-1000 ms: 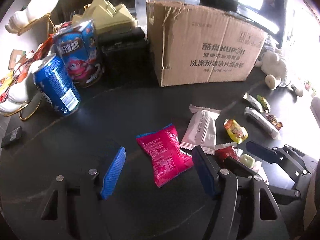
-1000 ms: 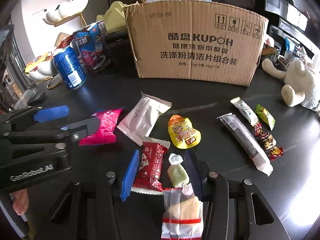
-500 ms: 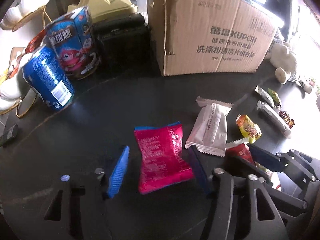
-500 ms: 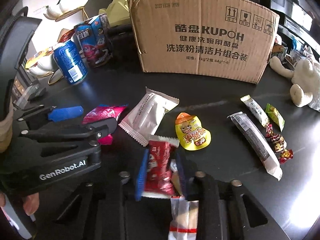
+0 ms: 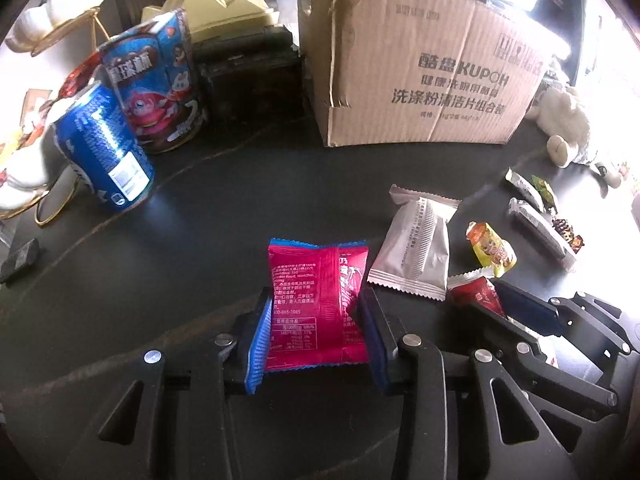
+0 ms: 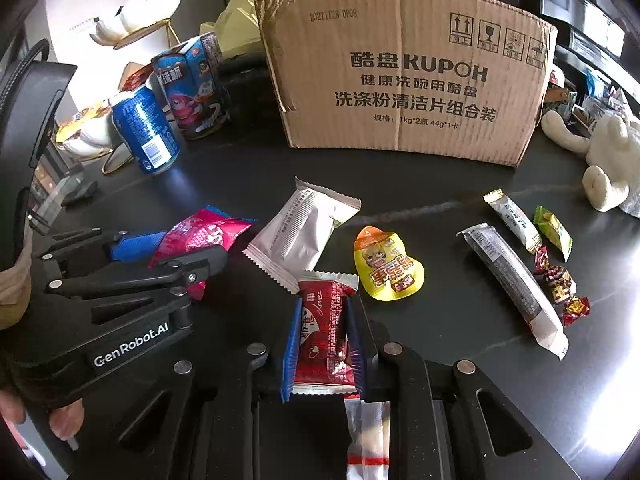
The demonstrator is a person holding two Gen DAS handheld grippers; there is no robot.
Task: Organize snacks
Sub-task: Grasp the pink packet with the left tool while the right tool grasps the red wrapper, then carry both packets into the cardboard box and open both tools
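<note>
Your dark glossy counter [image 6: 460,380], faintly veined, carries everything, with bright glare washing over its right edge and dim shelving behind its far edge. Toward that far edge stands the big brown corrugated cardboard box [image 6: 408,80], printed "KUPOH", Chinese lines, "1kg*2", "44g*1", handling symbols and the stamp "20271128 DP09". Left of it stand a blue cartoon-printed drum-shaped snack tub [image 5: 156,84] with white Chinese lettering and, just beside that, a blue drink can [image 5: 104,148] with a white label panel. By the right edge lies a cream plush toy [image 6: 604,152].

Out on the open counter a silver foil pillow packet [image 6: 300,228] lies beside a yellow pouch with an orange cap and cartoon face [image 6: 386,266]. Nearer the right edge are a long grey wrapped bar [image 6: 512,284] and some small sweets.

Your left tongs [image 5: 316,328], whose body reads "GenRobot.AI" in the right wrist view, are closed onto the sides of the magenta foil snack packet [image 5: 316,304], its fine-print back facing the camera. Your right tongs [image 6: 323,344] are pinched tight on the small red sachet [image 6: 322,332] marked "Love", near the front edge.
</note>
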